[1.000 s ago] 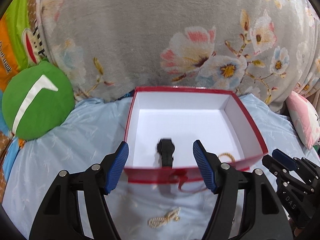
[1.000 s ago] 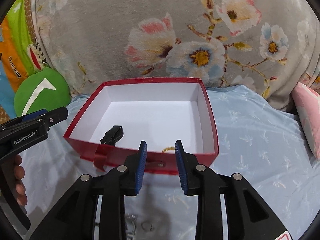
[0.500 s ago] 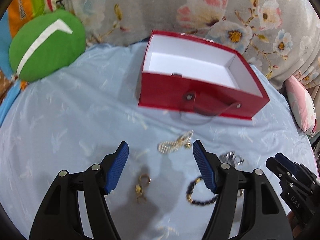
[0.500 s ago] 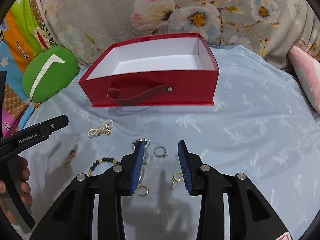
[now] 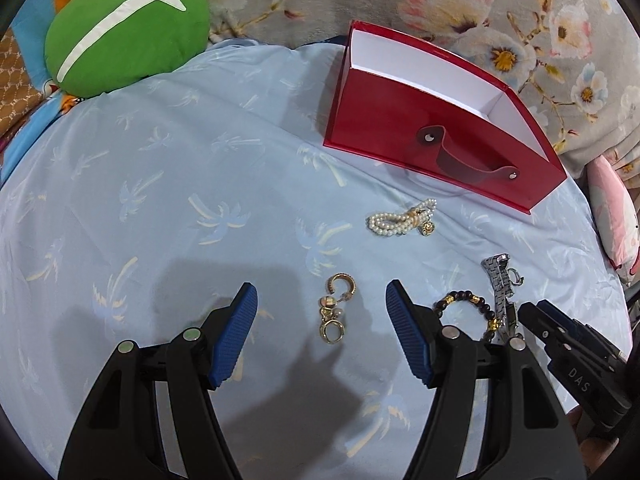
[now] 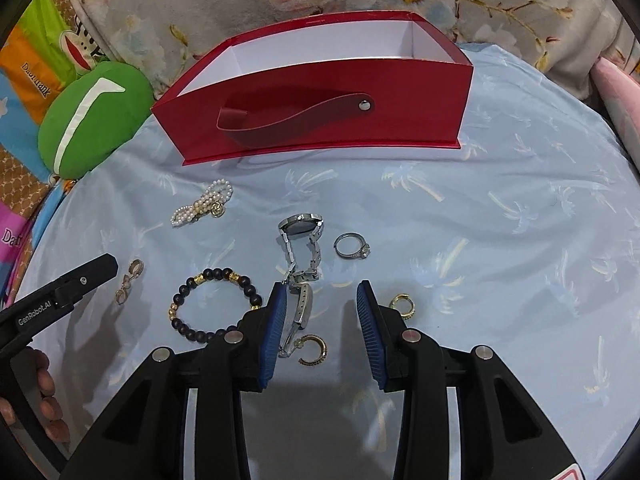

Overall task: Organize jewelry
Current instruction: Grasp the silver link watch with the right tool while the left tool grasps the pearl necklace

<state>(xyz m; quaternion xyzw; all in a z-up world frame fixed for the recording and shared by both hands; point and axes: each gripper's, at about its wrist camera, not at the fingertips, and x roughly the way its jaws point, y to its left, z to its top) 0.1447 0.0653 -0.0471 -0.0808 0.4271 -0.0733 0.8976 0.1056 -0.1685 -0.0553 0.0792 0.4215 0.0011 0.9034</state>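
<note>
A red box (image 5: 400, 128) with a white inside stands open on the blue sheet; it also shows in the right wrist view (image 6: 320, 92). Loose jewelry lies in front of it: a pearl bracelet (image 5: 402, 220) (image 6: 202, 204), gold earrings (image 5: 336, 308) (image 6: 128, 280), a dark bead bracelet (image 6: 212, 304) (image 5: 468, 304), a silver watch (image 6: 300, 240), a silver ring (image 6: 352, 246) and gold hoops (image 6: 314, 350). My left gripper (image 5: 322, 332) is open and empty, above the gold earrings. My right gripper (image 6: 320, 324) is open and empty, over the watch strap.
A green round cushion (image 5: 124, 28) lies at the back left. A grey floral blanket (image 5: 480, 8) rises behind the box. A pink pillow (image 5: 612, 208) sits at the right edge of the bed.
Both grippers have pulled back from over the box and dropped toward the loose jewelry. The right gripper's jaws have opened wider.
</note>
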